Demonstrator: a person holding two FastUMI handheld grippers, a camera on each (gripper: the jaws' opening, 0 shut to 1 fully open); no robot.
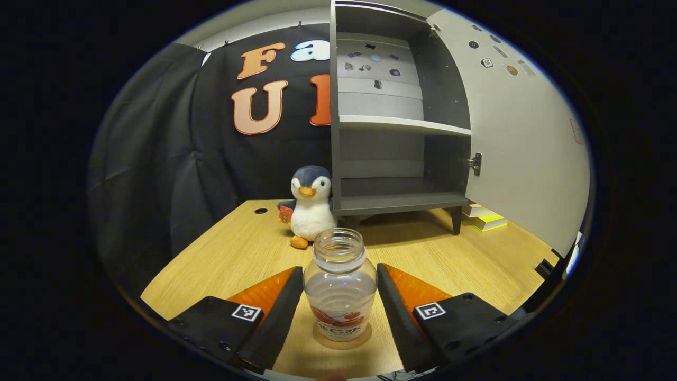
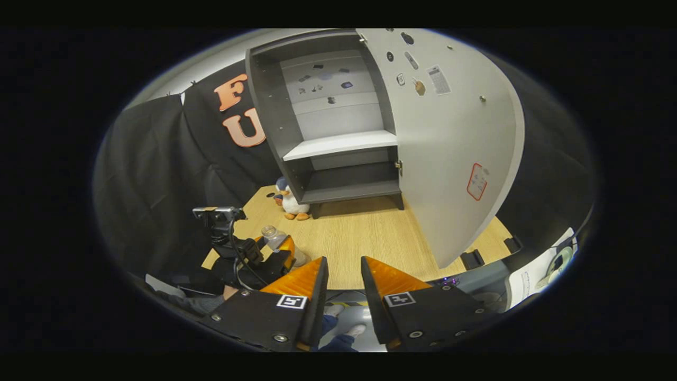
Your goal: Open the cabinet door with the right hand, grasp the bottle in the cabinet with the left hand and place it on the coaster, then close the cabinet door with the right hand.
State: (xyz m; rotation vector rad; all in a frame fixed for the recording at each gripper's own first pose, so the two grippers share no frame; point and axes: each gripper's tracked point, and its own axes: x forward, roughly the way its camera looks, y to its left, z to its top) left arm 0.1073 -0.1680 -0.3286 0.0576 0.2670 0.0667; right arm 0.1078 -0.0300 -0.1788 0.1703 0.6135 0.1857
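Note:
A clear, capless bottle (image 1: pixel 340 288) with a red label stands upright on a round brown coaster (image 1: pixel 323 342) near the table's front edge. My left gripper (image 1: pixel 339 270) has one finger pressed on each side of the bottle. The grey cabinet (image 1: pixel 402 201) stands behind it, its white door (image 1: pixel 523 143) swung wide to the right and both shelves bare. In the right gripper view, my right gripper (image 2: pixel 342 262) hovers open over the table's near edge with nothing between its fingers. To its left is the left gripper (image 2: pixel 275 256) with the bottle (image 2: pixel 271 234). The cabinet (image 2: pixel 344 193) and open door (image 2: pixel 449 148) lie ahead.
A plush penguin (image 1: pixel 312 206) sits on the wooden table (image 1: pixel 238 248) by the cabinet's left front corner. Stacked books (image 1: pixel 486 218) lie behind the cabinet's right leg. The door's (image 2: pixel 449 148) lower edge hangs over the table's right side. A person's shoes (image 2: pixel 344 324) show below the right gripper.

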